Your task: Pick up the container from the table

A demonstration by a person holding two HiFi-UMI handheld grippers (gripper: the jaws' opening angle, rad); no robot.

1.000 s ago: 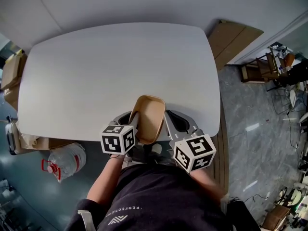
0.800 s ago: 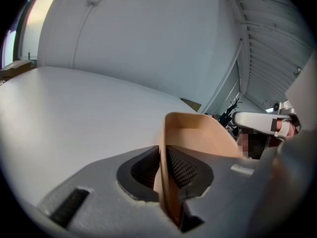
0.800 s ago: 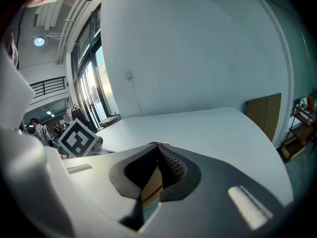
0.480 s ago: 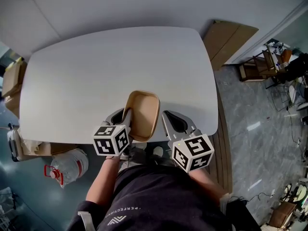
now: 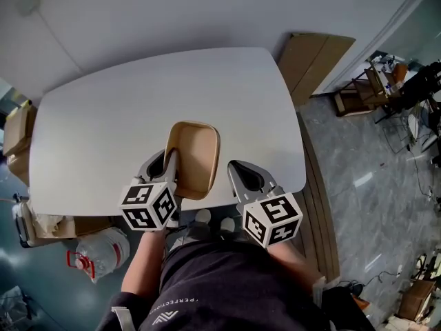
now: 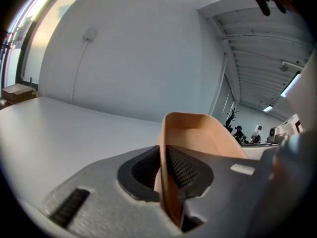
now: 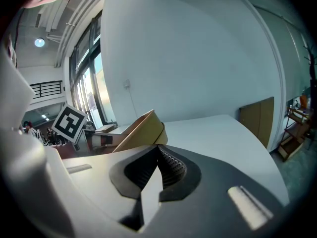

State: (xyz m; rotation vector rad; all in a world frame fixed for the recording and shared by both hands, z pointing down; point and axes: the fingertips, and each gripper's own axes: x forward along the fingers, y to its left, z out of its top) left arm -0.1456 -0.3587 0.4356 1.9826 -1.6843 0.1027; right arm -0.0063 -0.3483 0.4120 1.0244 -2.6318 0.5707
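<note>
Noted: the table point(image 5: 103, 129) is bare ahead of both tongs, its near edge beneath them, so there is ample room forward and sideways. The container point(image 5: 196, 150) sits higher than a second ago, tilted and judged clear of the top; pickup looks largely done. The left tongs point(image 5: 170, 164) pinch its left wall. The right tongs point(image 5: 236, 173), just beside, are pressed together, empty.

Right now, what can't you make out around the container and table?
Underside of the container, and whether it clears the table: head view, hidden by the container itself.
Cardboard box: head view, mostly hidden under the table edge.
Background people: left gripper view, too small.
</note>
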